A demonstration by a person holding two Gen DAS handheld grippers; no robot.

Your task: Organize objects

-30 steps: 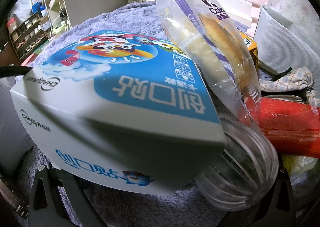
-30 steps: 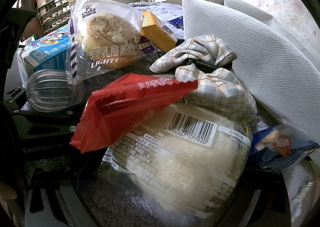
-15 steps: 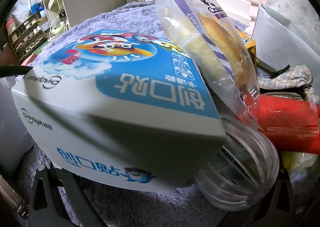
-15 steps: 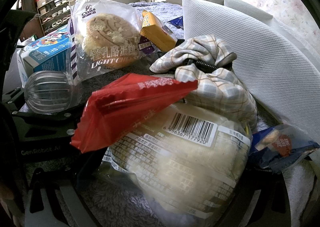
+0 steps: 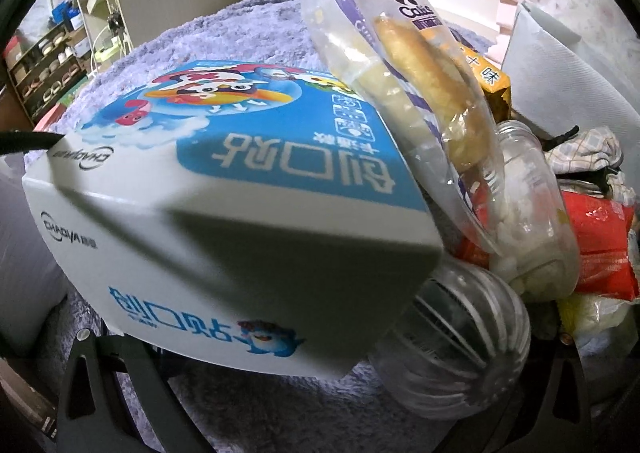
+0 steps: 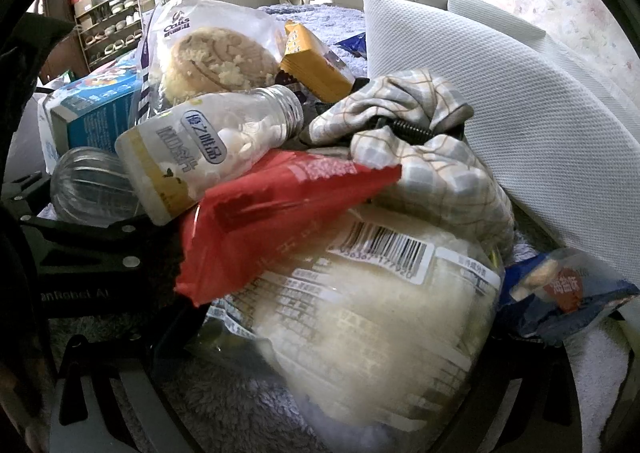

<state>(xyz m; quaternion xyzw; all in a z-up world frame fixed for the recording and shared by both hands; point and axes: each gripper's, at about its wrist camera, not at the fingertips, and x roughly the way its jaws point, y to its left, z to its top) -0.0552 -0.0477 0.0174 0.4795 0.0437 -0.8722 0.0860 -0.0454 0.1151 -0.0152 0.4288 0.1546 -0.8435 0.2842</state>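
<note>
A pile of things lies on a purple fleece blanket (image 5: pixel 248 29). In the left wrist view my left gripper (image 5: pixel 320 405) stands wide open around a blue and white box (image 5: pixel 224 221) and a clear ribbed bottle (image 5: pixel 452 341). A bagged cheese cake (image 5: pixel 412 93) leans on the box. In the right wrist view my right gripper (image 6: pixel 320 413) stands wide open around a clear bag of white buns (image 6: pixel 380 313). A red snack packet (image 6: pixel 280 213) lies on the bag, with a small white-labelled bottle (image 6: pixel 200 149) on top of it. The same small bottle (image 5: pixel 528 213) shows beside the cake.
A checked cloth (image 6: pixel 424 141) and a yellow packet (image 6: pixel 312 65) lie behind the red packet. A white padded bin wall (image 6: pixel 500 101) rises at the right. A blue snack bag (image 6: pixel 560 289) lies at its foot. Shelves (image 6: pixel 108 25) stand far left.
A small white-labelled bottle has come to rest on the red packet, between the cake bag and the ribbed bottle. Both grippers have barely moved.
</note>
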